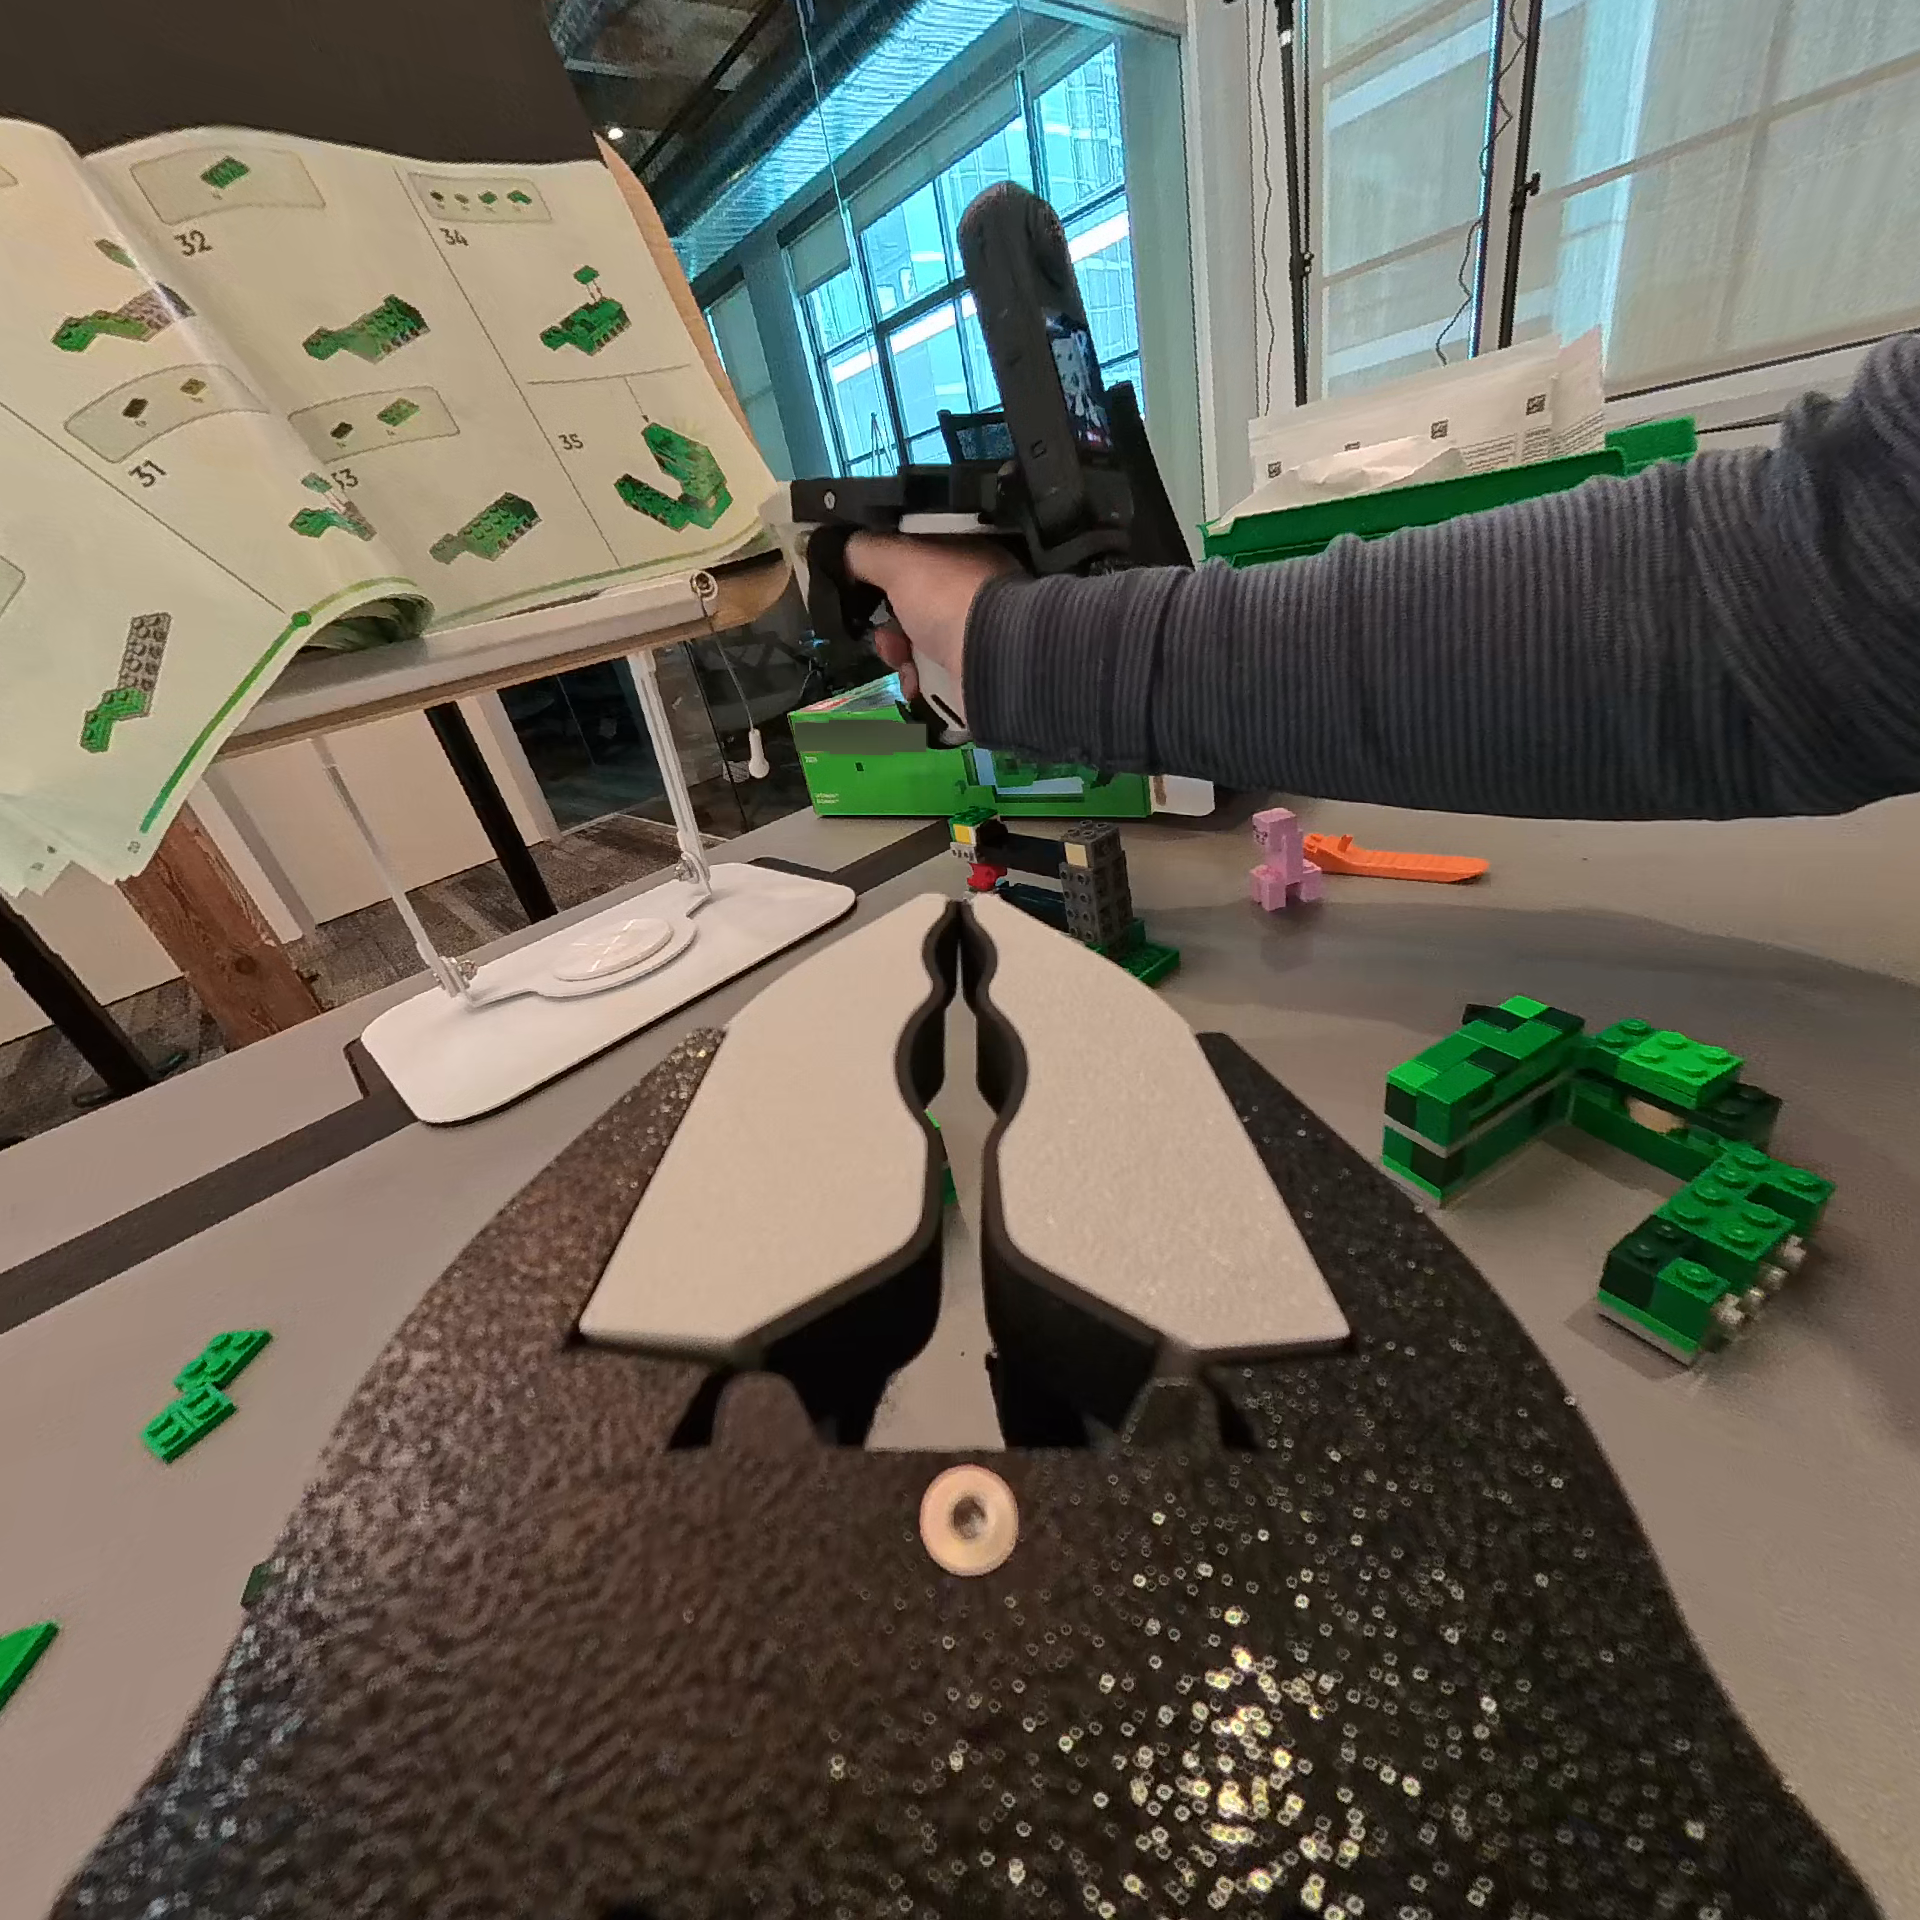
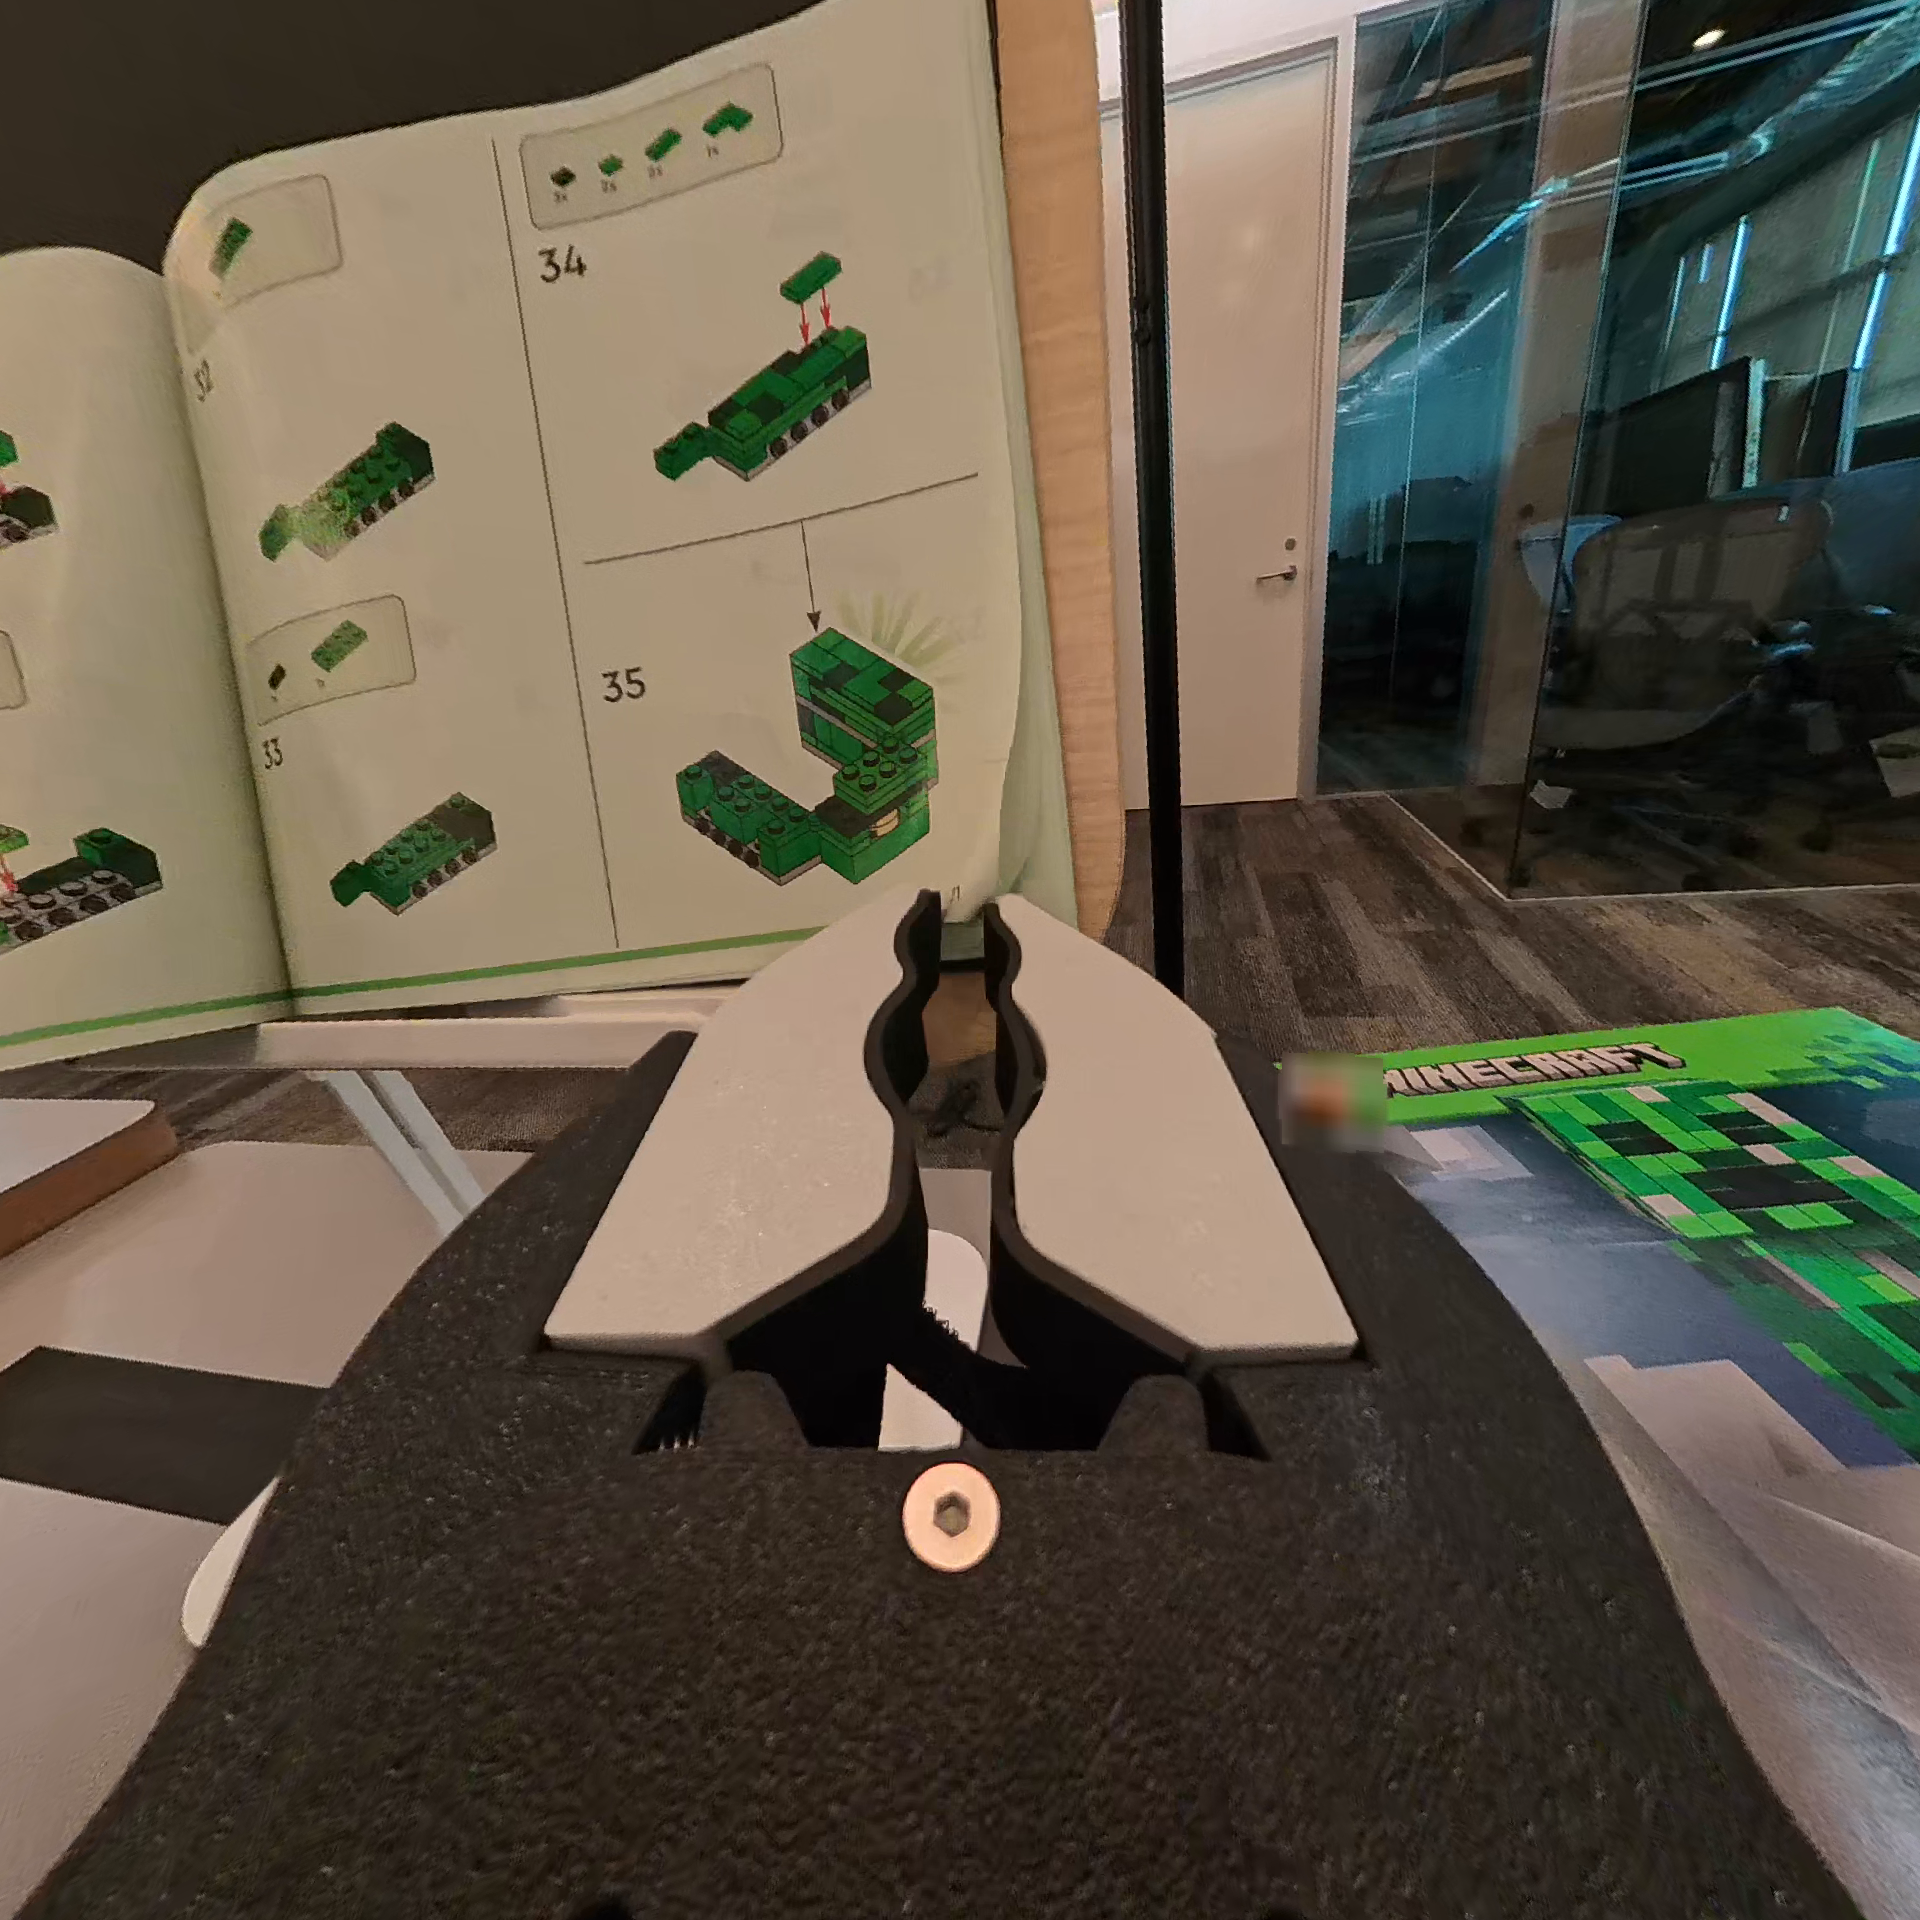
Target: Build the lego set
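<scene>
1. Left wrist view: the left tool hangs above the tabletop, tips pressed together, gripping nothing visible. The green L-shaped lego assembly sits toward the tabletop's right edge; likely light, rigid, liable to pop apart, best gripped across its thick block.
2. Right wrist view: the right tool is nearly closed, pinching the instruction booklet page's lower corner.

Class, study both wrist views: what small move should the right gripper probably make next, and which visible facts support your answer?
Probably draw the page corner leftward to turn it. The right gripper is shut on the bottom right corner of the instruction booklet on its stand, and the green build on the table already looks like the last picture on that page. The left gripper is shut, holding nothing visible.
</scene>
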The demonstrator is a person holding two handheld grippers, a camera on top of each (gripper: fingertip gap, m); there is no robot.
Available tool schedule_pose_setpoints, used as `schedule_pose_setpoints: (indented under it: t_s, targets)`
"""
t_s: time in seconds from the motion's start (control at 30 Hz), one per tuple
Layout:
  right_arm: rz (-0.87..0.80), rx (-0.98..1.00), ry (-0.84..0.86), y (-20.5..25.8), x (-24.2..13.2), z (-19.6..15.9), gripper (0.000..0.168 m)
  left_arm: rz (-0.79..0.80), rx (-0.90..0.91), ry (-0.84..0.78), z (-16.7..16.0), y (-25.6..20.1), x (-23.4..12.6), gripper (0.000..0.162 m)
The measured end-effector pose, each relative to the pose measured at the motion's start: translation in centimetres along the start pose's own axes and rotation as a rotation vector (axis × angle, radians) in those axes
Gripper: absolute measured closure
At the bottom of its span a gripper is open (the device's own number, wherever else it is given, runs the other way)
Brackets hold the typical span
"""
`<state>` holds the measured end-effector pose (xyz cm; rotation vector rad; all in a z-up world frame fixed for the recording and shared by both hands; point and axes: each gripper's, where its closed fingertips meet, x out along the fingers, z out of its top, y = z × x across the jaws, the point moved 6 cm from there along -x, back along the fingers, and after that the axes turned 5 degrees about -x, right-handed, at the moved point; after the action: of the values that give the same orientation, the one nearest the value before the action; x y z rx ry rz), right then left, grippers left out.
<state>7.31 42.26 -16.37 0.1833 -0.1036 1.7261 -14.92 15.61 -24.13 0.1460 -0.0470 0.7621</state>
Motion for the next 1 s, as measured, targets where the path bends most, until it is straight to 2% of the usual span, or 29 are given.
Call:
schedule_pose_setpoints:
  t_s: [0.1, 0.23, 0.57, 0.77, 0.8, 0.83, 0.87, 1.0]
  targets:
    - [0.078, 0.019, -0.057, 0.7, -0.1, 0.5, 0.168, 0.0, 0.001, 0.0, 0.0, 0.0, 0.0, 0.162]
    - [0.158, -0.027, -0.094, 2.1, -0.5, 1.1, 0.168, 0.0, 0.001, 0.0, 0.0, 0.0, 0.0, 0.162]
    - [0.333, -0.359, -0.196, 7.5, -2.9, 2.3, 0.168, 0.001, -0.001, -0.001, 0.0, 0.0, 0.0, 0.162]
    - [0.372, -0.449, -0.23, 9.1, -4.2, 2.7, 0.168, 0.046, -0.01, -0.029, 0.3, 0.5, 0.0, 0.162]
    - [0.376, -0.458, -0.233, 9.2, -4.4, 2.8, 0.168, 0.104, -0.028, -0.052, 0.8, 1.2, 0.1, 0.162]
    - [0.378, -0.468, -0.239, 9.3, -4.7, 2.9, 0.168, 0.156, -0.047, -0.082, 1.9, 2.1, 0.4, 0.152]
    - [0.378, -0.478, -0.245, 9.3, -4.9, 2.9, 0.168, 0.174, -0.052, -0.112, 3.2, 2.9, 1.0, 0.149]
    - [0.376, -0.505, -0.249, 9.5, -5.8, 2.9, 0.168, 0.132, -0.128, -0.133, 9.5, 6.7, 6.6, 0.129]
